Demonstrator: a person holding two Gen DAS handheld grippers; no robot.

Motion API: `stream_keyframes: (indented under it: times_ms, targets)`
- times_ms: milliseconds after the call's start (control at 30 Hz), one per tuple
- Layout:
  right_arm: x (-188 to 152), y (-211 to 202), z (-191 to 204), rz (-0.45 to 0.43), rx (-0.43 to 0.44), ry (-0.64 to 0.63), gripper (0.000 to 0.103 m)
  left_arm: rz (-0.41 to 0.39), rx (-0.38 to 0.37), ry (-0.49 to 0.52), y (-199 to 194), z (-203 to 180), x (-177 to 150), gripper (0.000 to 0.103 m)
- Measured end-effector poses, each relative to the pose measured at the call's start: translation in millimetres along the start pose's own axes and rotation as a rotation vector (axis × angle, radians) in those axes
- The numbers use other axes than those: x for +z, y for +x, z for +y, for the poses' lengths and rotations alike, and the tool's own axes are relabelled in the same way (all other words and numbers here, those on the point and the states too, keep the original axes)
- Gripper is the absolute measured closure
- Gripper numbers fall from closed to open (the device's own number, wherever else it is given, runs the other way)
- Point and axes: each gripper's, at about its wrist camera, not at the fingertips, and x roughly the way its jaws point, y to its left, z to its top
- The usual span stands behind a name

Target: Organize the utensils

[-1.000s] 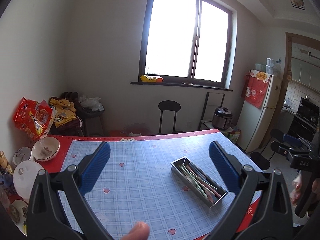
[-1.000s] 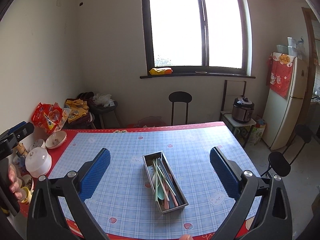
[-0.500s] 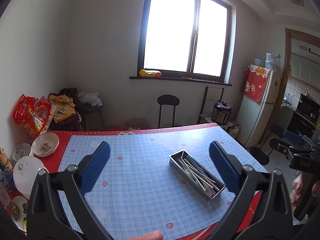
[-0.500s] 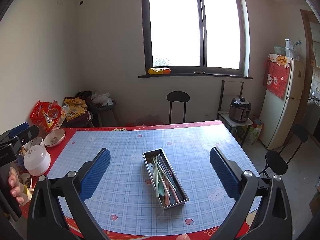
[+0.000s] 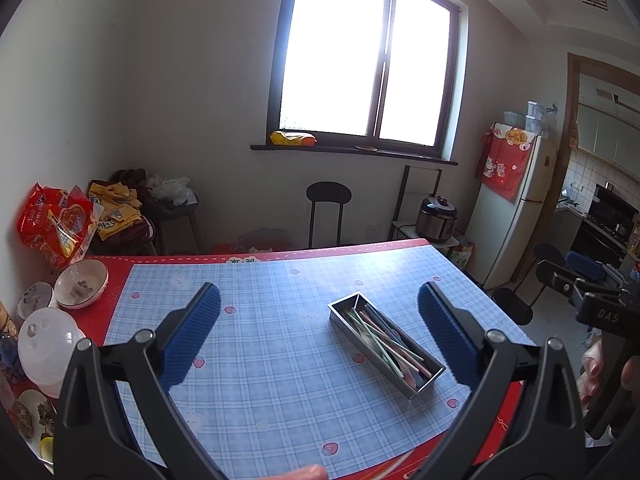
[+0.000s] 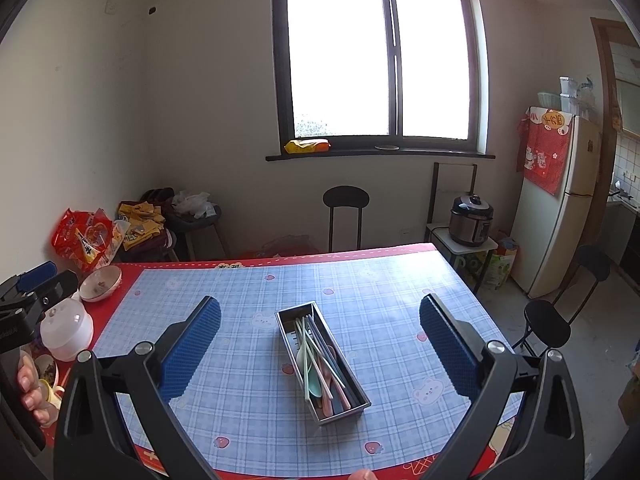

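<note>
A steel utensil tray (image 6: 358, 402) (image 5: 412, 386) lies on the blue checked tablecloth (image 6: 248, 380), holding pastel chopsticks (image 6: 307, 350) (image 5: 380, 340) and spoons (image 6: 314, 388). My right gripper (image 6: 320, 344) hangs open above the near half of the table, the tray between its blue pads (image 6: 191, 350), with nothing held. My left gripper (image 5: 320, 340) is also open and holds nothing, raised above the table with the tray toward its right pad (image 5: 446, 338). Each gripper shows at the edge of the other's view, held by a hand.
Bowls (image 5: 82, 284), a white lidded pot (image 5: 48, 346) and small food dishes crowd the table's left edge (image 6: 66, 326). A red snack bag (image 5: 56, 224) sits beyond. Black stools (image 6: 346, 210), a rice cooker (image 6: 470, 220) and a fridge (image 6: 560, 208) stand around the table.
Both grippers have risen and drawn back from the table, so the tray looks smaller and farther away. Both stay open with nothing in them.
</note>
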Motion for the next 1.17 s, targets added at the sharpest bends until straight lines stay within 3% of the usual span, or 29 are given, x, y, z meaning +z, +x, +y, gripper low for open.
stream_keyframes:
  times_ms: [1167]
  targets:
    - [1.5,9.9,-10.3,-0.001,-0.039,0.023,0.006,0.026,0.009,0.001,18.3,-4.1,-0.1,0.005]
